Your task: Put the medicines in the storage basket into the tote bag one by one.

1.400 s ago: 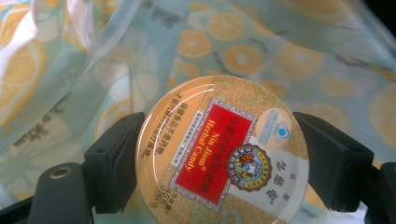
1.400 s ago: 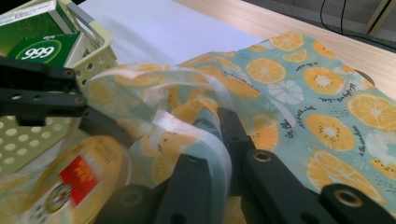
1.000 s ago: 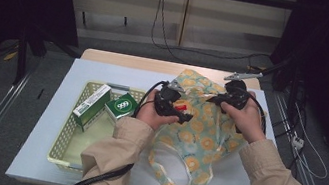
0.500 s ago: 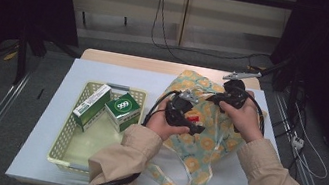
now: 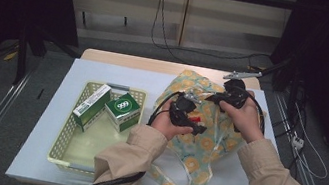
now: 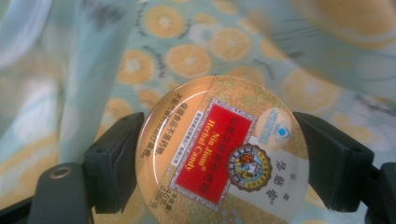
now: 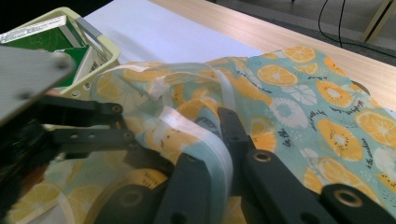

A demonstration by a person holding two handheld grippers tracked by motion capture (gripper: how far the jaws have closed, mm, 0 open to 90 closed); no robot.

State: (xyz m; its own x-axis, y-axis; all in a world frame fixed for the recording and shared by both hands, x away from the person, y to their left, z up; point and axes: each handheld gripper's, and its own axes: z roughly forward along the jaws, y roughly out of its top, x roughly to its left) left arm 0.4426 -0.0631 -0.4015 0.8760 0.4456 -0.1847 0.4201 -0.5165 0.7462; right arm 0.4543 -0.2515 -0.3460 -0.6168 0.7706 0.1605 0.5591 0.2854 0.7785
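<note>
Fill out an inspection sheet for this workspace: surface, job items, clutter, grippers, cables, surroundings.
Surface: wooden table with a white sheet laid over most of it.
Job's things: round herbal candy tin held over the orange-print bag; the bag lies on the sheet, its rim lifted.
Clutter: yellow basket at left holding two green boxes.
Grippers: left gripper shut on the tin, a finger on either side; right gripper shut on the bag's white-edged rim.
Cables: one trails from the left gripper off the near edge; others lie on the floor behind the table.
Surroundings: dark curtains at both sides, grey floor, pale wall panels behind.
</note>
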